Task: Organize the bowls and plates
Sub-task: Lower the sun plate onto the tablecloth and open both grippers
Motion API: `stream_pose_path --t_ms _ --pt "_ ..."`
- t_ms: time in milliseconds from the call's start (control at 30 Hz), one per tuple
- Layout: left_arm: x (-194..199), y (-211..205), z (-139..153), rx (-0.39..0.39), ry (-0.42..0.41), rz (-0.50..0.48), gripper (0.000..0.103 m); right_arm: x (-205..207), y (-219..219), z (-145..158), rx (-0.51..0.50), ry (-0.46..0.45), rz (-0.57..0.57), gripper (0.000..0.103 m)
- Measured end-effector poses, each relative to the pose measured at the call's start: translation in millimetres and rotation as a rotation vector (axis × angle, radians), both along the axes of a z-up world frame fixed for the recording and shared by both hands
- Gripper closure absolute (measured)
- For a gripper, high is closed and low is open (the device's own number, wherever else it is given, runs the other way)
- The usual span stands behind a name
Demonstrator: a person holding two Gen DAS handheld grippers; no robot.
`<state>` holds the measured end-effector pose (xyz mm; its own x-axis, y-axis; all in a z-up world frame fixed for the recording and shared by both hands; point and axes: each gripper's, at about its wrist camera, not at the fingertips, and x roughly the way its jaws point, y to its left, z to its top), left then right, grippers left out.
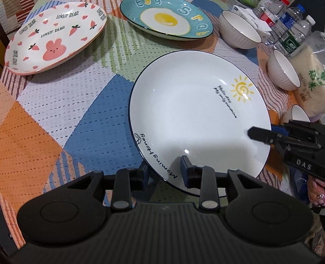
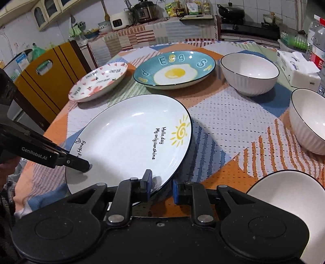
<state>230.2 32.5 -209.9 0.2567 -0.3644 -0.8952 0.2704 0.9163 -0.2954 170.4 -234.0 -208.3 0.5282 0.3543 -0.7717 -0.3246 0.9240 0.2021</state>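
A white sun plate (image 1: pixel 195 113) (image 2: pixel 130 140) with a dark rim is held tilted above the table. My left gripper (image 1: pixel 165 172) is shut on its near rim, one finger over and one under. My right gripper (image 2: pixel 161 187) is shut on the opposite rim; it also shows in the left wrist view (image 1: pixel 262 135). The left gripper shows in the right wrist view (image 2: pixel 79 163). A pink bunny plate (image 1: pixel 54 38) (image 2: pixel 99 81) and a blue egg plate (image 1: pixel 166 19) (image 2: pixel 174 69) lie beyond. White ribbed bowls (image 1: pixel 239 30) (image 2: pixel 249 71) stand to the right.
A second bowl (image 1: pixel 283 70) (image 2: pixel 308 119) and a third (image 2: pixel 284 201) sit on the right. Water bottles (image 1: pixel 292 34), a rice bag (image 1: pixel 310 81) and a tissue pack (image 2: pixel 296 67) crowd the right edge. A yellow chair (image 2: pixel 46 79) stands left of the patchwork tablecloth (image 1: pixel 71 121).
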Motion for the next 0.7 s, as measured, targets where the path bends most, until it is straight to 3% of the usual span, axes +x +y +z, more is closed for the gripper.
stream_pose_path --t_ms 67,167,333,467,700 --pt "1 1 1 -0.017 0.004 0.005 0.073 4 0 1 -0.008 0.006 -0.031 0.079" --pt "-3 -8 3 0.028 -0.008 -0.006 0.073 13 14 -1 -0.096 0.088 -0.081 0.074" --pt "-10 -8 19 0.086 -0.031 0.034 0.070 10 32 4 -0.180 0.077 -0.184 0.070" --pt "-21 4 37 0.117 -0.042 0.063 0.062 0 32 19 -0.162 0.059 -0.216 0.067" --pt "-42 18 61 0.169 -0.061 0.074 0.061 -20 33 54 -0.100 0.015 -0.190 0.065"
